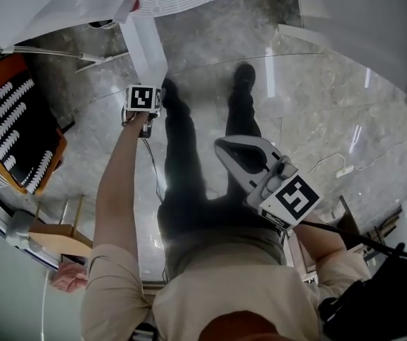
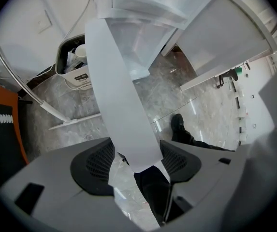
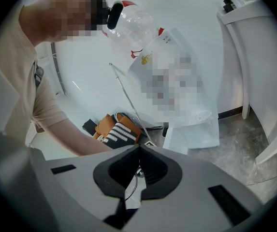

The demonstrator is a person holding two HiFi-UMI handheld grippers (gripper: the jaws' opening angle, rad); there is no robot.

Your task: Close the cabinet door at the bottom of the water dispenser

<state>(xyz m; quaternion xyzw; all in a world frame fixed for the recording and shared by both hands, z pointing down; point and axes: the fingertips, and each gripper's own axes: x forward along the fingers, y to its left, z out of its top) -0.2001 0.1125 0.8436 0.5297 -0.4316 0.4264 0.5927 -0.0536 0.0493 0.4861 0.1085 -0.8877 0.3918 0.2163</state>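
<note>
Head view: your left gripper [image 1: 146, 92] reaches the free end of the cabinet door [image 1: 145, 48], which is swung out from the dispenser's base. Your right gripper [image 1: 231, 151] hangs by your waist.

Left gripper view: the jaws pinch that end, one on each face. The panel looks light, stiff and slick, so hold it there.

Right gripper view: jaws together, empty. Only here does the water dispenser [image 3: 150, 57] show whole.

glossy grey veined stone floor [image 1: 317, 112], smooth matt white door [image 2: 119, 95], matt grey plastic left gripper [image 2: 137, 154], black finely textured pads [image 2: 97, 166], clear shiny plastic bottle [image 3: 131, 23], beige cloth shirt [image 1: 210, 290], dark cloth trousers [image 1: 182, 169]
</note>
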